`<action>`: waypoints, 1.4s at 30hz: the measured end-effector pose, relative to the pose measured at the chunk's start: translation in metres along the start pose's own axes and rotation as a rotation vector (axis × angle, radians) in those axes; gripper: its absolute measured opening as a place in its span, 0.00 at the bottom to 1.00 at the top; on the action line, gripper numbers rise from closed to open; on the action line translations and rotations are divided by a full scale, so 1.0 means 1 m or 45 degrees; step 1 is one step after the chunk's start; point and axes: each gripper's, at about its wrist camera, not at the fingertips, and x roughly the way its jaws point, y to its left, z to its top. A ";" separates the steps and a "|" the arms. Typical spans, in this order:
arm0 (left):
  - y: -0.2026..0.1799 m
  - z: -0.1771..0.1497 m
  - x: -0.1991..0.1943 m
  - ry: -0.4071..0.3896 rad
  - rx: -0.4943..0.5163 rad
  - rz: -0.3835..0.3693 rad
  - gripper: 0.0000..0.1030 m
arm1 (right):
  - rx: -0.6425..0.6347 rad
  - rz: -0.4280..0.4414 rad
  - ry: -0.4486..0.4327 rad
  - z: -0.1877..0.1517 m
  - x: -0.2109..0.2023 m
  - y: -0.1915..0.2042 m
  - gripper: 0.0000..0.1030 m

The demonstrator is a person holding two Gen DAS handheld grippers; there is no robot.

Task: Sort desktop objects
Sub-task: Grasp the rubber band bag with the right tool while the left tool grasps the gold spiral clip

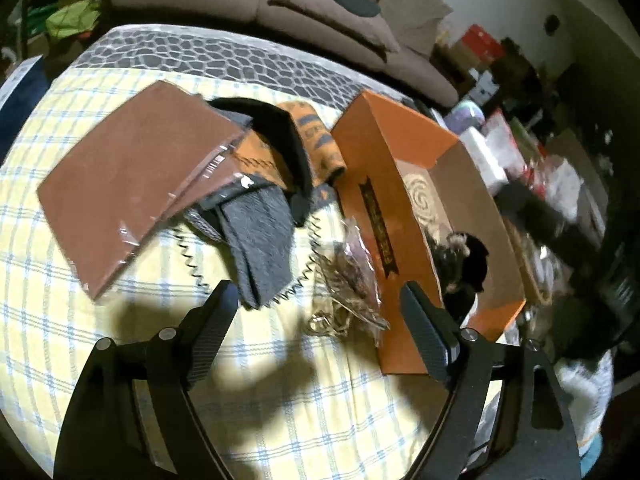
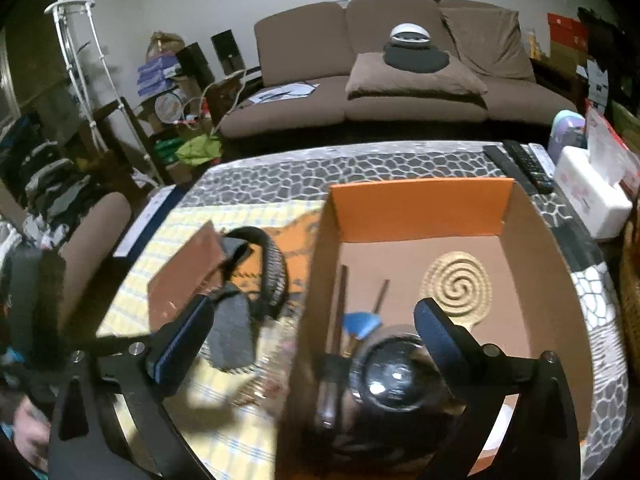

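Both the left hand-held gripper [image 1: 316, 320] and the right hand-held gripper [image 2: 312, 328] stand open, holding nothing. In the orange box [image 2: 424, 204] a blurred dark round object [image 2: 396, 380] is hard to identify.

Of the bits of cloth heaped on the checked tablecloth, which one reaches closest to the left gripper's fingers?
The grey fabric. Its lower end hangs just beyond the left gripper, next to one fingertip. The orange patterned fabric and the black band lie farther back, by the orange box.

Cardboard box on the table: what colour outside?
Orange outside, plain brown inside: the open cardboard box. Left wrist view shows it best.
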 end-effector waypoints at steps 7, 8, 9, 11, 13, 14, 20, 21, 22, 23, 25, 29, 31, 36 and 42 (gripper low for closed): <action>-0.031 -0.019 0.035 0.095 0.177 0.033 0.79 | 0.042 0.030 -0.001 0.004 0.004 0.007 0.99; -0.034 -0.021 0.039 0.101 0.191 0.041 0.79 | 0.043 0.027 0.004 0.004 0.005 0.007 0.99; -0.035 -0.021 0.042 0.101 0.196 0.044 0.79 | 0.045 0.028 0.006 0.003 0.005 0.006 0.99; -0.036 -0.022 0.045 0.080 0.190 0.048 0.79 | 0.050 0.030 0.014 0.002 0.006 0.005 0.99; -0.035 -0.022 0.048 0.066 0.185 0.052 0.79 | 0.051 0.032 0.017 0.002 0.005 0.003 0.99; -0.035 -0.022 0.050 0.059 0.184 0.061 0.79 | 0.052 0.033 0.019 0.001 0.006 0.003 0.99; -0.032 -0.022 0.060 0.043 0.171 0.099 0.77 | 0.056 0.036 0.028 -0.001 0.004 0.000 0.99; -0.032 -0.022 0.062 0.046 0.169 0.105 0.77 | 0.056 0.034 0.028 0.000 0.005 0.000 0.99; -0.031 -0.022 0.065 0.051 0.166 0.108 0.72 | 0.056 0.033 0.029 -0.001 0.005 -0.001 0.99; -0.030 -0.022 0.068 0.058 0.159 0.107 0.65 | 0.056 0.032 0.032 -0.001 0.005 -0.002 0.99; -0.027 -0.022 0.072 0.075 0.133 0.082 0.30 | 0.060 0.030 0.036 -0.002 0.005 -0.005 0.99; -0.021 -0.020 0.068 0.064 0.110 0.074 0.26 | 0.072 0.032 0.042 -0.004 0.004 -0.008 0.99; -0.017 -0.020 0.064 0.057 0.081 0.061 0.25 | 0.070 0.037 0.043 -0.004 0.004 -0.008 0.99; 0.002 -0.009 0.041 0.022 -0.041 -0.072 0.25 | 0.059 0.075 0.042 -0.002 0.004 -0.001 0.99; 0.025 0.008 -0.001 -0.059 -0.165 -0.270 0.25 | 0.140 0.231 0.045 0.000 0.003 -0.001 0.98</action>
